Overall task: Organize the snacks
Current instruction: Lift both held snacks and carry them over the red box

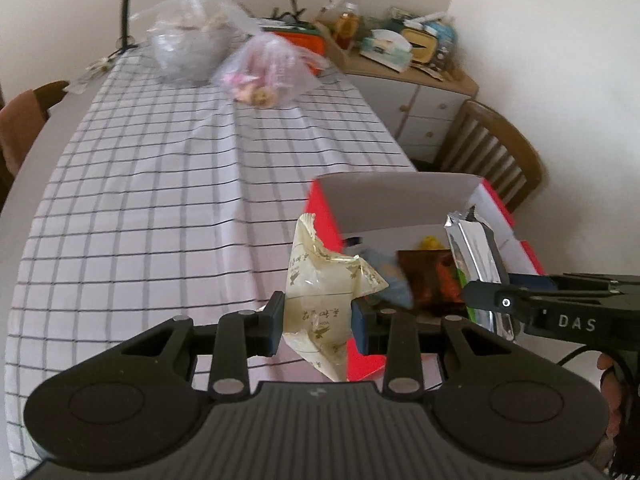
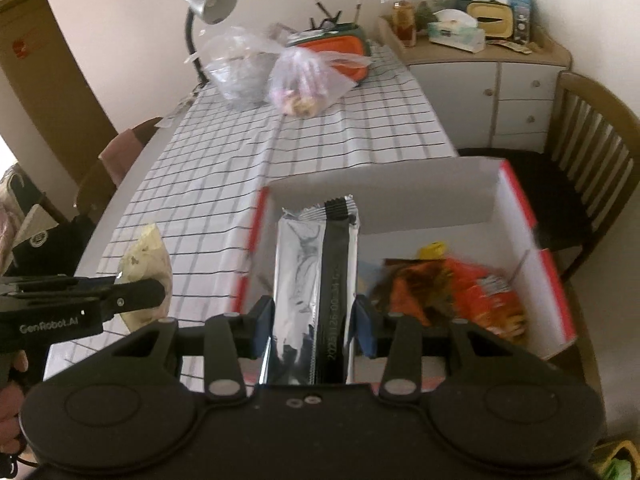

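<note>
Cream wrapper (image 1: 320,300) sits clamped in the left hand-held gripper (image 1: 319,322); the right hand-held gripper (image 2: 313,326) grips a silver packet (image 2: 316,280) above the red box (image 2: 560,280) (orange snacks (image 2: 472,292) already lie inside). The box stands at the bench's near right. Checked cloth (image 1: 160,200) covers the bench; far off lie two clear bags (image 1: 268,72), a lamp (image 2: 208,4), then a cluttered cabinet (image 2: 492,80) against the wall.
</note>
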Tool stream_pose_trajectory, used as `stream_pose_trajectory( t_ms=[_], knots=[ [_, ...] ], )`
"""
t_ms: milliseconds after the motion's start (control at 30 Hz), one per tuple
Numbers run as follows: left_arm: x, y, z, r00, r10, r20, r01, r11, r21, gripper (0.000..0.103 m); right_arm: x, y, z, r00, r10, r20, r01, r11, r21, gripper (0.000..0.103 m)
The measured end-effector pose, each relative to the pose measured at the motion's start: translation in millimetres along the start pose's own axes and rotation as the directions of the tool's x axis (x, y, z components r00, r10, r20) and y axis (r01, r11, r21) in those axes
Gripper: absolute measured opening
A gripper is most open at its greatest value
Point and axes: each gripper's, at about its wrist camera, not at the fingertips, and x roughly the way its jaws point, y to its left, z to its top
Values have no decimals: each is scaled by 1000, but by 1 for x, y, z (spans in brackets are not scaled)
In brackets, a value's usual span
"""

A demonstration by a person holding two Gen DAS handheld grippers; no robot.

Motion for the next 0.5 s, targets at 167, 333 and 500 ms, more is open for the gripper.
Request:
stream_pose_trajectory(
  t_ms=[167,333,500],
  knots=[
    [18,-37,10,1000,-2,-14,2,999,33,33,3,-32,7,1000,-17,2,17,1000,9,41],
    [39,-67,17,998,23,-54,-20,998,57,33,8,-58,12,1000,-30,-4,30,1000,7,41],
    [62,-86,26,994,50,-98,-44,997,67,33,20,-78,19,999,-30,-31,30,1000,2,41]
  ],
)
